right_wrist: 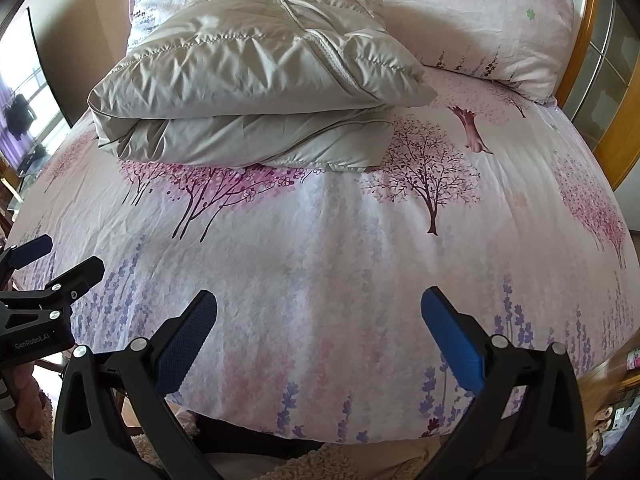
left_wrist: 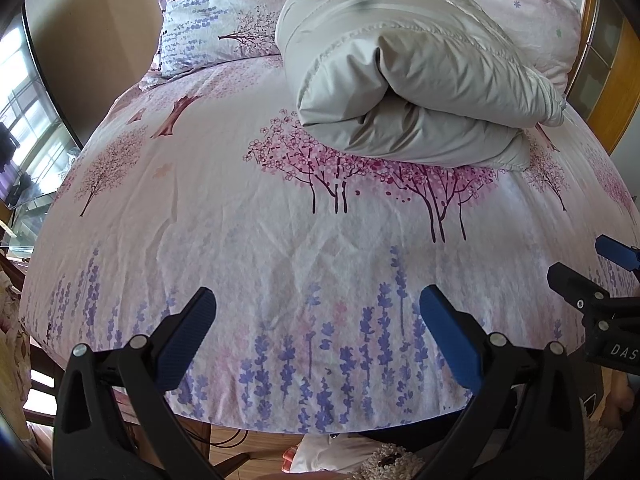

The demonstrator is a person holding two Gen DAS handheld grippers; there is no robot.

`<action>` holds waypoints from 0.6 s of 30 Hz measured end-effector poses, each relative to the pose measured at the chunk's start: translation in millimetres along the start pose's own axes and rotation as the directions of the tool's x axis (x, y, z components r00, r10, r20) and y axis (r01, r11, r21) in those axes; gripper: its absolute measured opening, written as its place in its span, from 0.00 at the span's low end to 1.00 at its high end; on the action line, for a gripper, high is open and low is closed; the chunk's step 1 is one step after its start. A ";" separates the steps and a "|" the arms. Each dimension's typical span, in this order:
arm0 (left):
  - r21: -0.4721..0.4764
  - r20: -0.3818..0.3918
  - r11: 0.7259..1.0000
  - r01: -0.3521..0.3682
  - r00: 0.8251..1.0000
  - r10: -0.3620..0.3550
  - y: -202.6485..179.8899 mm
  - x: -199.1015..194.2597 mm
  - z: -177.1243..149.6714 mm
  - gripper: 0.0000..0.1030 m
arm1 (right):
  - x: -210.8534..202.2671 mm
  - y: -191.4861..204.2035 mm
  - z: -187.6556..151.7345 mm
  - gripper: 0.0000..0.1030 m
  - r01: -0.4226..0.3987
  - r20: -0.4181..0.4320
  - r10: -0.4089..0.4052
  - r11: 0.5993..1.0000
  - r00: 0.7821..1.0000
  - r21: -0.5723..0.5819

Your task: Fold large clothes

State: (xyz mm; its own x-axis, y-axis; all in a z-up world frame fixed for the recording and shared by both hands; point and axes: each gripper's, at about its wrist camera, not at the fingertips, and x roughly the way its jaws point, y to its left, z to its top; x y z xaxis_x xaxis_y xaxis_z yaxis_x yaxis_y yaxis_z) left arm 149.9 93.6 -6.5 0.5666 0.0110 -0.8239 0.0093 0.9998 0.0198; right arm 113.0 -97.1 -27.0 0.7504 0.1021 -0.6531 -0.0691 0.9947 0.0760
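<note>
Jacket: a pale grey quilted jacket (left_wrist: 408,80) lay folded into a thick bundle on the far half of the bed, clear of both grippers; in the right wrist view the jacket (right_wrist: 256,92) showed a stitched seam across its top layer and a rolled fold along its near edge.
Bed: the sheet (left_wrist: 240,240) was pink and white, printed with blossom trees in the middle and lavender stalks along the near edge; it was lightly creased.
Pillows: one pillow (left_wrist: 208,12) stood behind the jacket on the far left, and another pillow (right_wrist: 480,24) lay at the far right, touching the jacket's far side.
Left gripper: the left gripper (left_wrist: 316,328) hung over the near edge of the bed, its blue-padded fingers spread wide with nothing between them; from the right wrist view it (right_wrist: 60,258) appeared at the left edge, also parted.
Right gripper: the right gripper (right_wrist: 318,328) hovered over the near edge, fingers spread wide and empty; from the left wrist view it (left_wrist: 592,264) showed at the right edge, just beside the left one.
Surroundings: a window (left_wrist: 24,120) stood far left, and a wooden frame (right_wrist: 600,120) at the right.
</note>
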 end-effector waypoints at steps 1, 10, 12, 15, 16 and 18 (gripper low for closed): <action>0.000 0.000 1.000 0.000 1.000 0.000 0.0 0.0 0.0 0.98 | 0.1 0.3 -0.1 0.99 0.000 0.000 0.000 1.000 1.000 0.000; -0.003 -0.005 1.000 0.001 1.000 -0.001 -1.4 0.6 -0.5 0.98 | 1.3 1.9 -0.6 0.99 -0.004 -0.003 0.005 1.000 1.000 0.000; -0.001 -0.003 1.000 0.001 1.000 -0.001 -0.8 0.5 -0.1 0.98 | 1.2 1.5 -0.6 0.99 -0.005 -0.003 0.005 1.000 1.000 0.001; 0.003 0.003 1.000 0.001 1.000 -0.001 -1.6 -0.1 -0.4 0.98 | 1.2 1.2 -0.8 0.99 -0.006 -0.002 0.006 1.000 1.000 0.000; 0.004 0.004 1.000 0.002 1.000 -0.002 -1.5 -0.3 -0.5 0.98 | 1.2 1.4 -0.9 0.99 -0.006 -0.002 0.006 1.000 1.000 0.000; 0.004 0.003 1.000 0.004 1.000 -0.004 -1.4 0.1 -0.6 0.98 | 1.3 2.4 -1.4 0.99 -0.006 -0.002 0.006 1.000 1.000 0.000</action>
State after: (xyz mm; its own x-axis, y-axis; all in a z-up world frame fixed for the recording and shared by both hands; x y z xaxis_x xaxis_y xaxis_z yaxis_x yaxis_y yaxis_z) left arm 149.4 92.1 -6.9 0.5688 0.0065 -0.8225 0.0153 0.9997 0.0185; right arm 112.9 -94.5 -28.7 0.7486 0.1081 -0.6541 -0.0736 0.9941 0.0800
